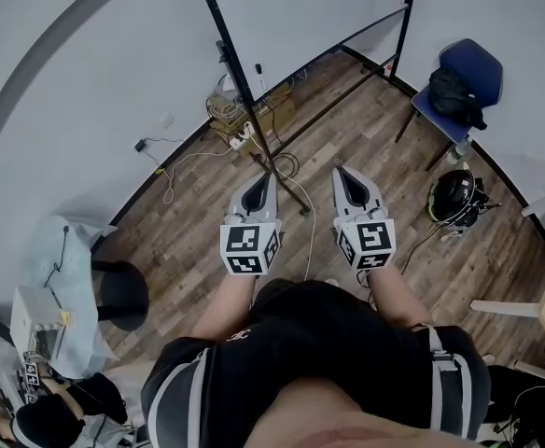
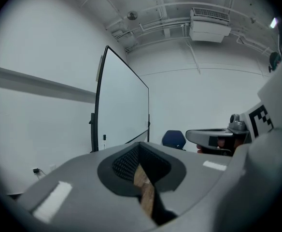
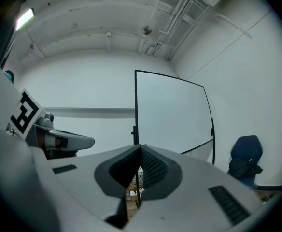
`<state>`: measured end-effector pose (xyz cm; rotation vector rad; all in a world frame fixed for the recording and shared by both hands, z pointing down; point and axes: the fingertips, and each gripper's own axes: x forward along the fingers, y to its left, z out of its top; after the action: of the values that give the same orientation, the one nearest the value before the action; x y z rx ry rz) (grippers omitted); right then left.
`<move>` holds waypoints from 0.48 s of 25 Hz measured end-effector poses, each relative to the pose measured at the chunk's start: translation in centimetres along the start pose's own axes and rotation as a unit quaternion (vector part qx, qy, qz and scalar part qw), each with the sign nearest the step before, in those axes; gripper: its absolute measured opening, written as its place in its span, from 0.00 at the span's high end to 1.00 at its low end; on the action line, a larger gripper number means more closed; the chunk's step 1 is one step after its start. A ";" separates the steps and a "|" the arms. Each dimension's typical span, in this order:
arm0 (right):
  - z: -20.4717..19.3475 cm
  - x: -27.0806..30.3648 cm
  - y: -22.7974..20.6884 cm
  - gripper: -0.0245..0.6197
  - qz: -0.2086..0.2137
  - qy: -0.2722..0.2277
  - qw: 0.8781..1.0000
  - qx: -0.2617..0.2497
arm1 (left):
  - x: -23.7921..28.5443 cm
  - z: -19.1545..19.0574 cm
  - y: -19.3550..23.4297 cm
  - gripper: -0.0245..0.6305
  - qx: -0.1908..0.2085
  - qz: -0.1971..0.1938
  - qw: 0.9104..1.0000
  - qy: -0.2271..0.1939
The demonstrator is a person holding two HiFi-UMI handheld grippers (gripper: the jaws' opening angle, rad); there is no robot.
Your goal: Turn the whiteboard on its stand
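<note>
- The whiteboard [image 1: 319,12] runs off the head view's top edge (only its lower part shows).
- The cable clutter [image 1: 240,124] by the wall [image 1: 86,82] is too small to sort out.
- The person [image 1: 319,362] hides their own feet beneath the body.

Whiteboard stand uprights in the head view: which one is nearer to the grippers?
The upright just beyond the left gripper, beside the tangle of cables. The other upright stands farther off, near the blue chair.
</note>
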<state>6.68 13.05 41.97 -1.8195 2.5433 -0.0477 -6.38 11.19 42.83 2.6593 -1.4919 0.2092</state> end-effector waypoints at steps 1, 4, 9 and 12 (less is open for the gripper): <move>-0.3 -0.3 -0.6 0.97 -0.002 0.002 1.000 0.002 | 0.0 -0.1 -0.5 0.95 0.003 0.002 1.000 0.002; -0.8 -0.9 -1.9 0.97 -0.004 0.009 1.000 0.011 | 0.0 -0.8 -1.6 0.95 0.008 0.007 1.000 0.011; -1.6 -0.9 -1.9 0.97 0.010 0.020 1.000 0.017 | -0.3 -1.4 -1.7 0.95 0.002 0.024 1.000 0.019; -1.7 -0.2 -1.9 0.97 0.016 0.021 0.999 0.018 | -0.1 -1.9 -1.6 0.95 0.003 0.031 0.999 0.023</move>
<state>8.52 12.62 43.73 -1.7836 2.5819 -0.1316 -5.24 12.41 44.65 2.5957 -1.5621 0.2779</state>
